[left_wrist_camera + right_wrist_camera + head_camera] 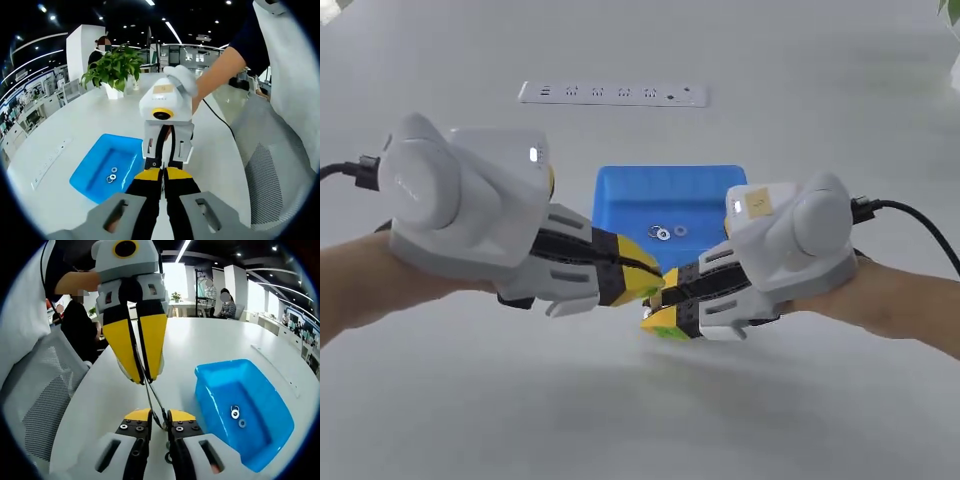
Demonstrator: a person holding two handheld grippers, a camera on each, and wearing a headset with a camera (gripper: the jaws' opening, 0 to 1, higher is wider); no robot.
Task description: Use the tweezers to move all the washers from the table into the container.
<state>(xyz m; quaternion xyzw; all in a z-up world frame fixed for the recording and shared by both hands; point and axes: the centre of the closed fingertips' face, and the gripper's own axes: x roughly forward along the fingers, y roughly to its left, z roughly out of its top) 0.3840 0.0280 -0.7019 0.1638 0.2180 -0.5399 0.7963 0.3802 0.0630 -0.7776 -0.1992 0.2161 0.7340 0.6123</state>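
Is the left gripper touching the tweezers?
Touching. The right gripper view shows the left gripper, yellow jaws shut, clamping the tweezers at their upper end.

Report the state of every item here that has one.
left gripper: shut on the tweezers
right gripper: jaws nearly together around the tweezers' other end; grip unclear
container: upright, open-topped, washers lying inside
power strip: flat on the table, no plugs seen in it
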